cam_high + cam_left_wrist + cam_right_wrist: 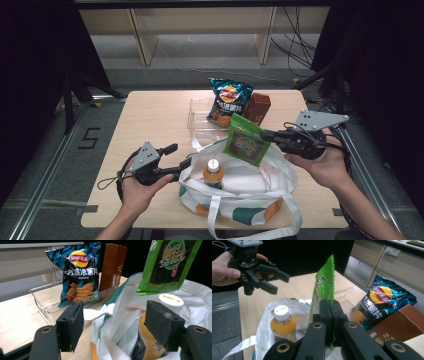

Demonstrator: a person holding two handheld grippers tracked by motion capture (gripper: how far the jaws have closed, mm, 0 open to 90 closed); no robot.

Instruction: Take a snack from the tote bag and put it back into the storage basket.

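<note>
Right tongs (266, 135) are clamped on a green snack packet (245, 139) hanging above the white tote bag (250, 187). Left tongs (183, 164), jaws apart, sit at the bag's rim. Released off-centre, the packet could catch the rim and fall outside.

- Snack packet (245, 141): I log bright green, dark panel.
- Tote bag (250, 192): white, teal and orange patches.
- Bottle (213, 173): orange, white cap.
- Crisp bag (229, 101): blue-black, yellow-red logo.
- Box (257, 108): brown.
</note>
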